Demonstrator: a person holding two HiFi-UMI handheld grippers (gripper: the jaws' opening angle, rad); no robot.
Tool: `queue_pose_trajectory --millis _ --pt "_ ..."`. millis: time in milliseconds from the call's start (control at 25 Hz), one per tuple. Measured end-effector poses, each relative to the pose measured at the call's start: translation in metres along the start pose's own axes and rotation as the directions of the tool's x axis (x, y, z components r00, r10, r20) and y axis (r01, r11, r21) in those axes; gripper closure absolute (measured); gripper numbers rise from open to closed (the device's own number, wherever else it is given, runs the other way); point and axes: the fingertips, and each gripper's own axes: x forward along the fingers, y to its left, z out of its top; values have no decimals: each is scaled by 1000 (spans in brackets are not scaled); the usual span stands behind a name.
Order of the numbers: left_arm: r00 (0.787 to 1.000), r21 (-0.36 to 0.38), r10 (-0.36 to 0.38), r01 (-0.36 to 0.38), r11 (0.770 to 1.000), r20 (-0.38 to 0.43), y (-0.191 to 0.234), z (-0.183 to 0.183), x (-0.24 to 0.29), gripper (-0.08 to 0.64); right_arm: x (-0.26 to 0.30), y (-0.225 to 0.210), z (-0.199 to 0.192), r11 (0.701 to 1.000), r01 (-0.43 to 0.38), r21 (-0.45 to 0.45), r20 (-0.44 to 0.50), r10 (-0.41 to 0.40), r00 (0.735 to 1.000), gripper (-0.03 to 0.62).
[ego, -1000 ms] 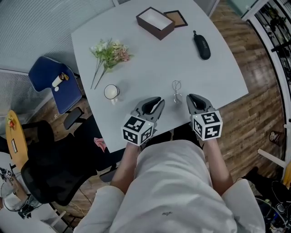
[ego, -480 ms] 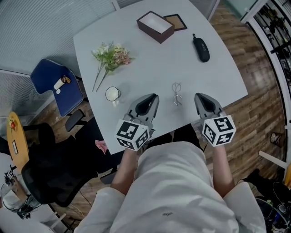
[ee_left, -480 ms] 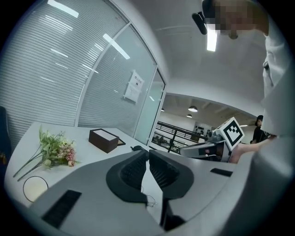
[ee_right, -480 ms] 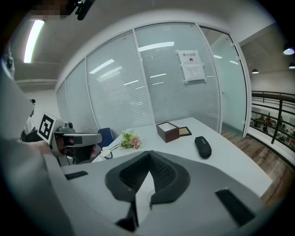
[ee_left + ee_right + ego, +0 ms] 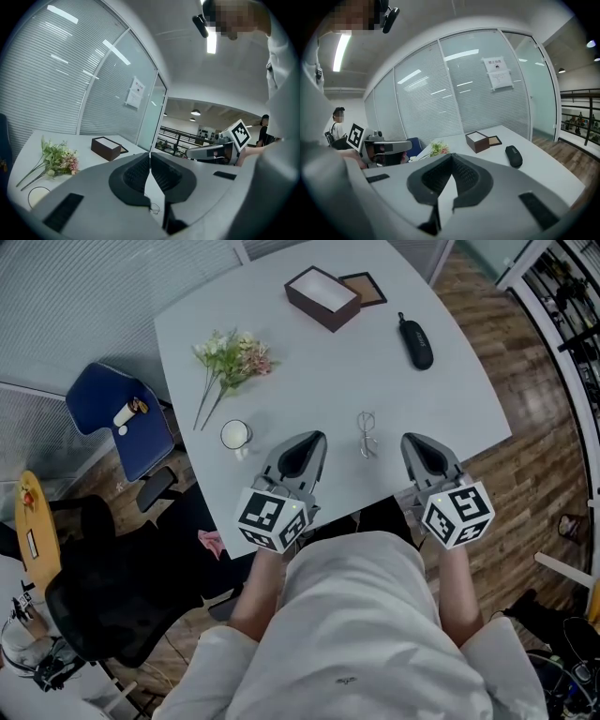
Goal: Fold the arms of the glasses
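Lying near the surface (image 5: 328,371) edge, the glasses (image 5: 366,434) sit clear between left gripper (image 5: 314,438) and right gripper (image 5: 411,439). Both are pressed together, empty.

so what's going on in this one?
A person holds a gripper in each hand above the near edge of a white table. The glasses lie on the table between the left gripper and the right gripper, and neither touches them. Both have their jaws shut on nothing. From here I cannot tell whether the arms are folded. The flowers, cup, box and black case sit farther back.
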Motion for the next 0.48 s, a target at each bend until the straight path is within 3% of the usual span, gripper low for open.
queue_pose_trajectory --millis 480 --pt "1000 -17 16 -16 1000 -19 3 2 4 534 4 7 8 999 -12 -48 17 13 1000 589"
